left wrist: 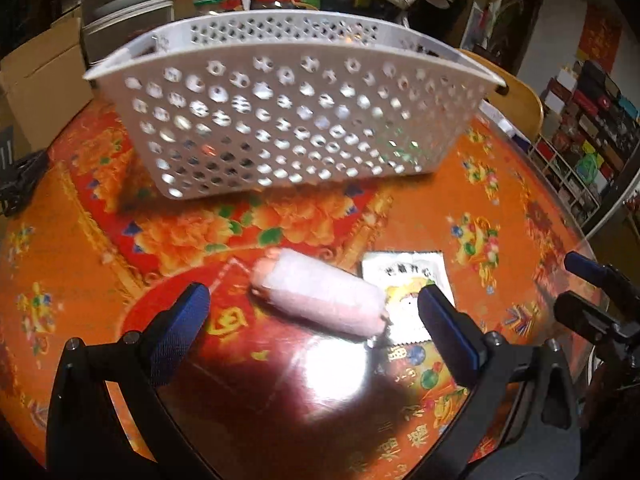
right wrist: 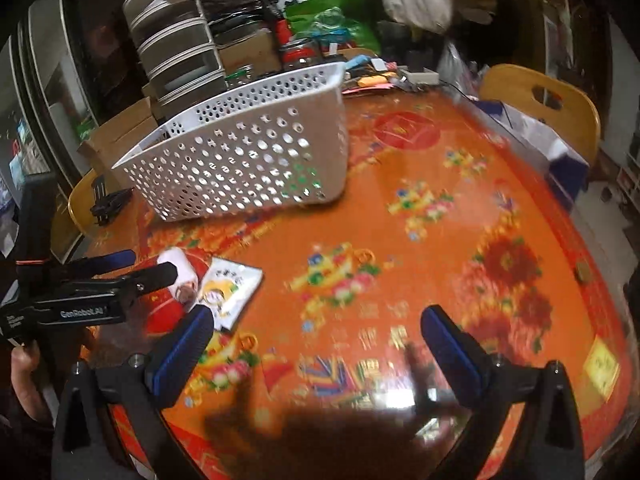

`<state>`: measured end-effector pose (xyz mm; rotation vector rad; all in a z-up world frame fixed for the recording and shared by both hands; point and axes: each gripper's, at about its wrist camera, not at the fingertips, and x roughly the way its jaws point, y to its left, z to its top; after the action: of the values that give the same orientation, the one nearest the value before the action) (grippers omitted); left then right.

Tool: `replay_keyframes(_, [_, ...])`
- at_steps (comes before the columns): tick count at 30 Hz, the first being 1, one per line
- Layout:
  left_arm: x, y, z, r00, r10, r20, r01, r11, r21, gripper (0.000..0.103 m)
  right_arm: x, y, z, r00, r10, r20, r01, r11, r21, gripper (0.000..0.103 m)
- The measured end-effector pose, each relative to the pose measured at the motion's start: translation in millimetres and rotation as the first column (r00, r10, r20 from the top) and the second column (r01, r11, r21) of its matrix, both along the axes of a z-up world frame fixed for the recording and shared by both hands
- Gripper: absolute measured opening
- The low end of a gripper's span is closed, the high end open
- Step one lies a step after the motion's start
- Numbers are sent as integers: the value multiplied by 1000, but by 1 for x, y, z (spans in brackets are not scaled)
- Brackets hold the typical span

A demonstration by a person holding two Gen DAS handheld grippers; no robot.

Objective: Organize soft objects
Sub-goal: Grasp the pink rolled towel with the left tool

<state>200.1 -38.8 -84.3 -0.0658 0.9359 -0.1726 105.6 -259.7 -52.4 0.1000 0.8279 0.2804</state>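
The pale pink, plastic-wrapped soft roll [left wrist: 320,294] is lying on the orange floral worktop [left wrist: 460,200], its far end just overlapping a flat white printed sachet [left wrist: 404,276], with the white perforated plastic basket [left wrist: 280,120] standing well behind. The left gripper [left wrist: 314,312] is hovering with its blue-padded fingers [left wrist: 188,312] spread wide on either side of the roll, gripping nothing. The right gripper [right wrist: 316,332] is likewise gaping empty over bare worktop. The roll is looking light and squashy, its wrap probably slippery; pinching across its middle seems safest.
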Motion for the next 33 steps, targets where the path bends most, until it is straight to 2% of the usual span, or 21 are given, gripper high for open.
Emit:
replay_keyframes(6, [4,-17,-12,1000,-26,-5,26,999,33,102,-4,-5,-5,1000,-8,-3,8,1000,20,103])
replay_keyframes(8, [4,-20,-13,999,-32,3,32,999,34,97,-5,-4,-4,1000,-6,1,6,1000,22,103])
replay_keyframes(10, [4,-23,-14,999,-34,8,34,998,43,80,-6,-4,-4,1000,-4,2,4,1000,21,103])
replay_keyframes(12, [1,-22,-15,999,-34,16,33,998,47,70,-7,-3,-4,1000,-3,4,3,1000,18,103])
replay_keyframes(13, [0,-20,-15,999,-36,18,36,999,33,69,-6,-2,-4,1000,-1,3,1,1000,18,103])
replay_keyframes(22, [-19,13,-10,998,-19,56,22,999,-42,67,-1,21,-10,999,44,-2,-44,999,-1,103])
replay_keyframes(28, [-36,50,8,994,37,103,-29,997,-76,66,6,55,-17,993,117,-20,-117,993,-19,103])
replay_keyframes(33, [-50,81,15,989,87,122,-73,991,-116,66,21,92,-29,982,177,-65,-182,980,-83,103])
